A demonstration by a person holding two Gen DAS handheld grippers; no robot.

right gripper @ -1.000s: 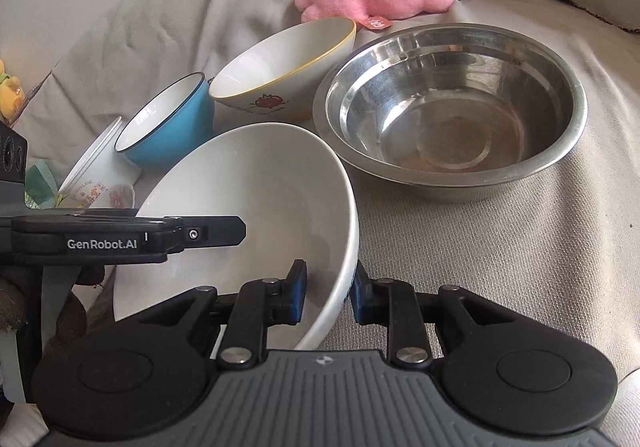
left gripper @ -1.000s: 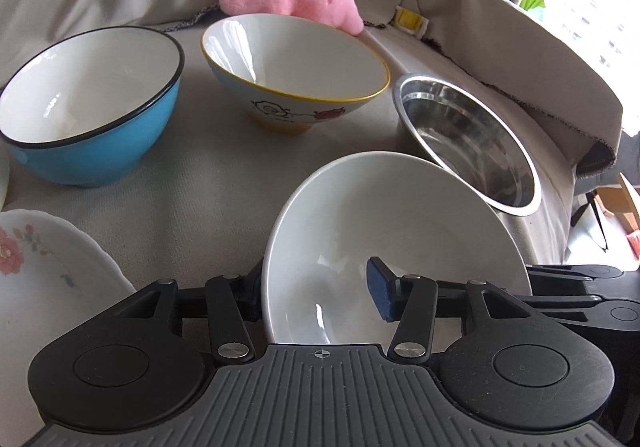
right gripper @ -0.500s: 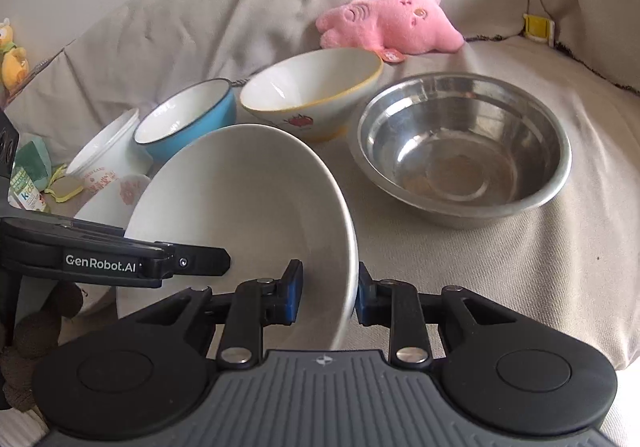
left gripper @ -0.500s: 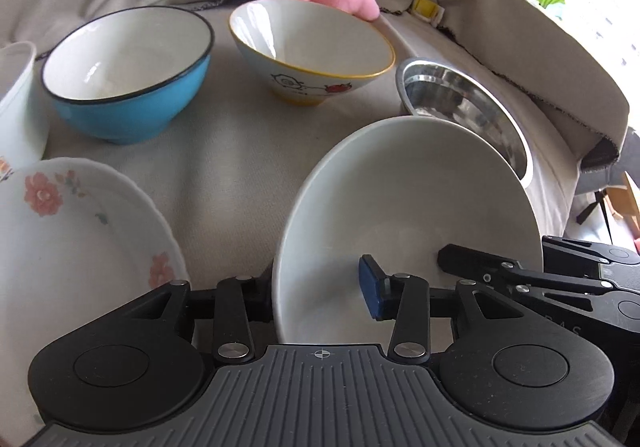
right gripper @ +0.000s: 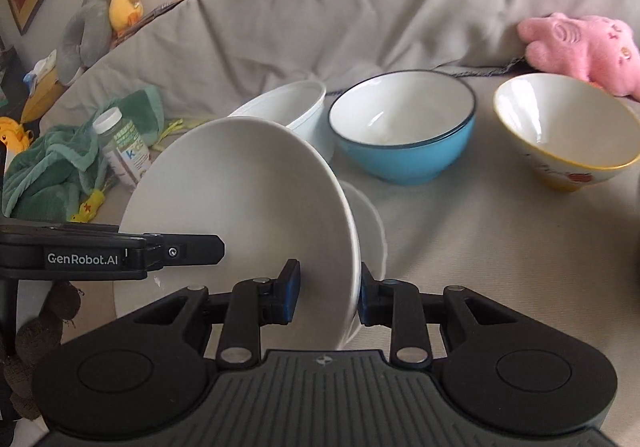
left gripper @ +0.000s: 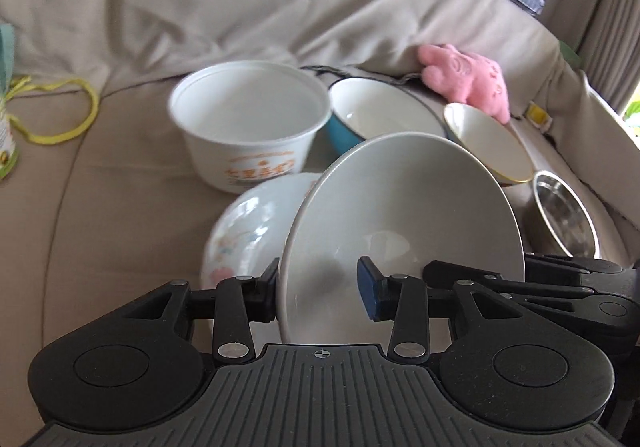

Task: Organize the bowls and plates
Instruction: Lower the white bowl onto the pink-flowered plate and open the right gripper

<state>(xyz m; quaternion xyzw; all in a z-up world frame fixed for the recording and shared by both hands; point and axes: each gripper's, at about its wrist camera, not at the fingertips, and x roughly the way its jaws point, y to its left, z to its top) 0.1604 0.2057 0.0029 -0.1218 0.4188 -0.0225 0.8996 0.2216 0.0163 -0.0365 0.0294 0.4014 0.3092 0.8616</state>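
Observation:
A plain white deep plate (left gripper: 400, 215) (right gripper: 240, 199) hangs tilted between both grippers. My left gripper (left gripper: 320, 293) is shut across its near-left rim, one finger outside and the blue pad inside. My right gripper (right gripper: 328, 293) is shut on the opposite rim. Each gripper shows in the other's view, the right gripper (left gripper: 520, 287) and the left gripper (right gripper: 172, 251). Just behind and under the held plate lies a floral plate (left gripper: 248, 231) (right gripper: 372, 231); whether they touch I cannot tell. Beyond stand a white plastic tub (left gripper: 248, 127), a blue bowl (right gripper: 404, 135), a yellow-rimmed bowl (right gripper: 560, 135) and a steel bowl (left gripper: 564, 219).
Everything rests on a beige cloth-covered couch seat (left gripper: 120, 247). A pink plush toy (right gripper: 580, 47) lies at the back right. At the left are a green cloth (right gripper: 52, 171), a bottle (right gripper: 124, 151) and a yellow cord (left gripper: 60, 119). A yellow duck toy (right gripper: 120, 3) sits on the backrest.
Both grippers have carried the white plate up and leftward, from beside the steel bowl to over the floral plate. The left jaws narrowed onto the plate's rim.

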